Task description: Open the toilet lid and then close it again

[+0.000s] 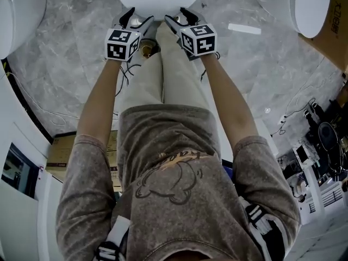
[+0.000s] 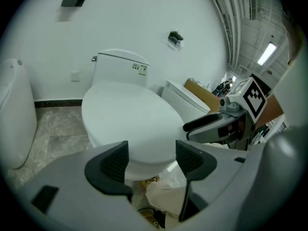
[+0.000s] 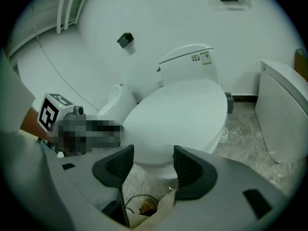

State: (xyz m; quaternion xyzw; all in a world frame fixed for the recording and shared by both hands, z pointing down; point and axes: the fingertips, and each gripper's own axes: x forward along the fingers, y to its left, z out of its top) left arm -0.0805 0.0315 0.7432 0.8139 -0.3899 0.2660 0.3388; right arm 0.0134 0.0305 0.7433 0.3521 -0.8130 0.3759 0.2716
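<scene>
Both claws released: left claw (image 2: 151, 150) with jaws spread, right claw (image 3: 153, 158) the same, and nothing clamped in either. Each looks between its jaws at the front rim of the toilet lid (image 2: 130, 119); whether the jaws touch the rim I cannot tell. From overhead the two claws sit side by side at the person's 12 o'clock, just at the lid's near edge, with both forearms stretched forward. The lid is down, lying flat over the bowl, and the tank (image 2: 120, 66) stands upright behind it against the white wall. A second white fixture (image 1: 310, 7) stands at about 1 o'clock, and a cardboard box (image 1: 334, 29) lies beyond it at 2 o'clock. A grey marbled floor (image 1: 70, 53) surrounds the toilet — loose cables trail across it.
</scene>
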